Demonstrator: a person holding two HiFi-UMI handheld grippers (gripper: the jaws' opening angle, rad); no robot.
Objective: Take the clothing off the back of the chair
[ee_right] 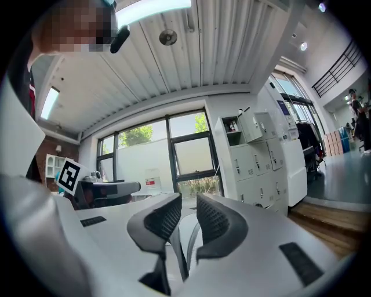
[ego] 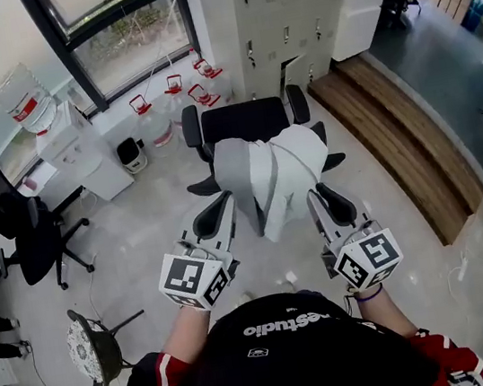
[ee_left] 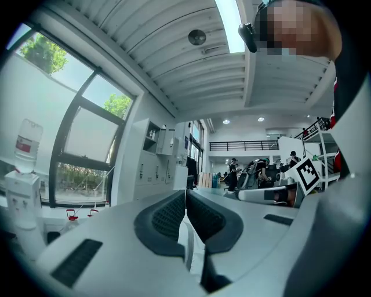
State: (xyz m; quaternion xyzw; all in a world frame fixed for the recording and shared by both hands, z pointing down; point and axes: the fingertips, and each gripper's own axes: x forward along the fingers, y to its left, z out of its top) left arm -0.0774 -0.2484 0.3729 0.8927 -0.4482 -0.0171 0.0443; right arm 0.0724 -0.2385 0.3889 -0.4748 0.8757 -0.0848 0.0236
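Observation:
A grey and white piece of clothing (ego: 271, 178) hangs between my two grippers, on the near side of the black office chair (ego: 244, 122). My left gripper (ego: 225, 204) is at its left edge. In the left gripper view the left gripper (ee_left: 185, 194) has its pads pressed together, with a thin fold of the clothing (ee_left: 186, 246) pinched between the jaws. My right gripper (ego: 317, 195) is at the clothing's right edge. In the right gripper view the right gripper (ee_right: 188, 200) shows a narrow gap between its pads, and the clothing (ee_right: 186, 238) lies loose lower down between the jaws.
A second black chair (ego: 20, 227) stands at the left, a small round stool (ego: 93, 347) near my left side. A water dispenser (ego: 70, 142) and water bottles (ego: 175, 89) line the window wall. Grey lockers (ego: 285, 8) and a wooden platform (ego: 405, 134) are at the right.

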